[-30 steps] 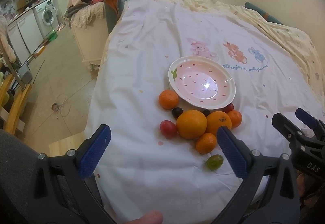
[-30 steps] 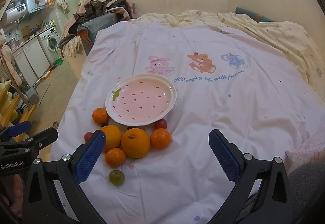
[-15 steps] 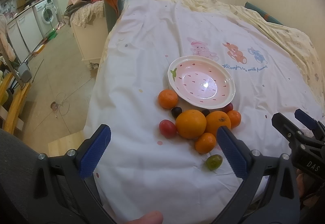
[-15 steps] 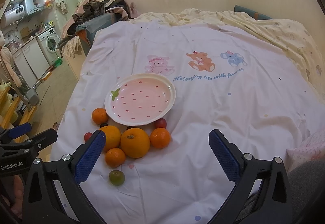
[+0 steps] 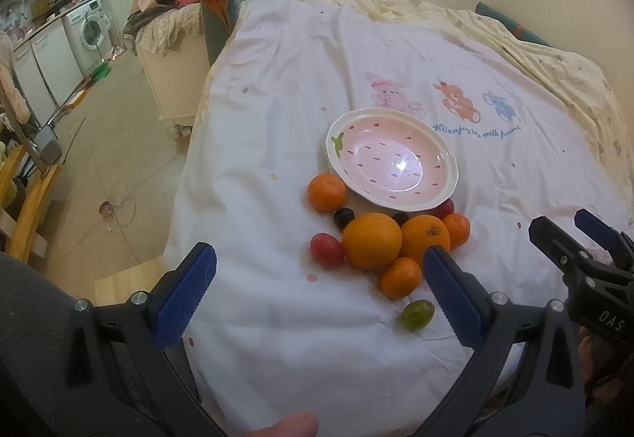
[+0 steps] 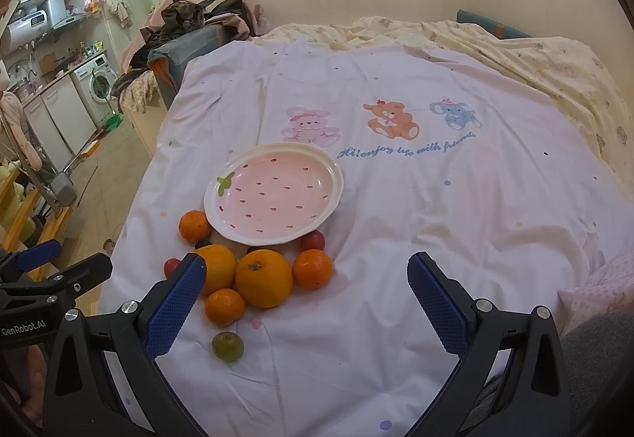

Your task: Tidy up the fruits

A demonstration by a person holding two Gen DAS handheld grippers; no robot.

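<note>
Oranges (image 6: pixel 263 277), partly hidden behind a blue pad, cluster on the bed (image 6: pixel 436 207) just below the empty pink plate (image 6: pixel 335 175). Left tongs (image 5: pixel 317 298) and right tongs (image 6: pixel 307 302) hover above, both spread wide, holding nothing.

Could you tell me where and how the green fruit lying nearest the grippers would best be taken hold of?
The green fruit is small, round and lies alone on the white sheet, apart from the small orange beyond it. Probably best to come straight down and close the fingers across its widest part, left and right, where the sheet is bare. The open right gripper hangs close by.
</note>
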